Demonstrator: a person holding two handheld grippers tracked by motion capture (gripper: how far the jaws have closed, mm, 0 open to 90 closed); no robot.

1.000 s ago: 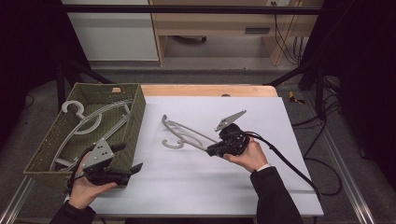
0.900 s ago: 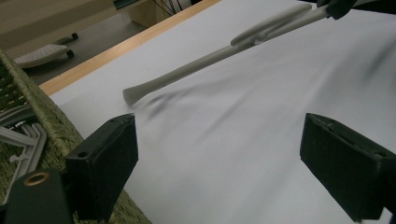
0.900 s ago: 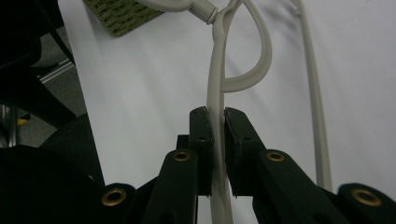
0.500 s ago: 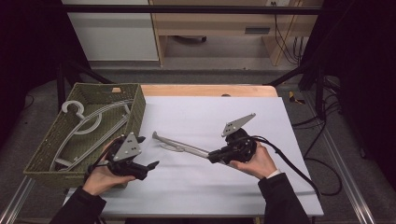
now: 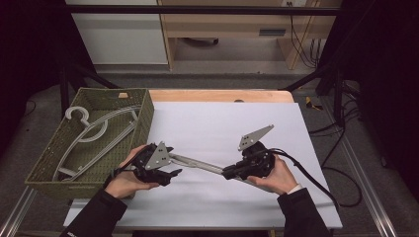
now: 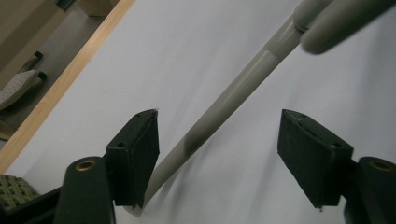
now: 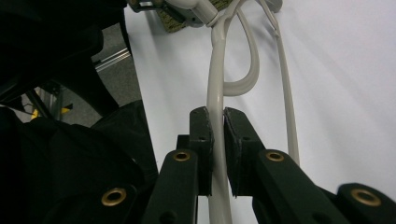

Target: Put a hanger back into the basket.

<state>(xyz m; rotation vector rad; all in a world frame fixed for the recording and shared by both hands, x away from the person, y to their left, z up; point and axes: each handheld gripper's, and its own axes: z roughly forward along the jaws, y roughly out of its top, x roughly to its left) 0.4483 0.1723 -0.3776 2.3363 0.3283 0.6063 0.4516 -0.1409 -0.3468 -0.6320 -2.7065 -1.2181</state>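
Note:
A grey plastic hanger (image 5: 200,165) lies slantwise just over the white table (image 5: 222,118), between my two hands. My right gripper (image 5: 228,174) is shut on one of its arms, and in the right gripper view both pads pinch that thin arm (image 7: 217,70) at the gripper (image 7: 215,112). My left gripper (image 5: 173,160) is at the hanger's left end. In the left gripper view the bar (image 6: 243,84) runs between the jaws of the gripper (image 6: 219,114), close beside the left pad (image 6: 135,158) and well apart from the right pad. These jaws have just been closing and still stand open.
A green woven basket (image 5: 143,118) stands at the table's left edge and holds more grey hangers (image 5: 89,131). A black cable (image 5: 316,177) trails from the right gripper off the right side. The table's far edge (image 5: 222,95) is wooden.
My left gripper moved right, away from the basket, to the hanger's left end, and its jaws narrowed around the bar. The right gripper swung the hanger around and shifted slightly.

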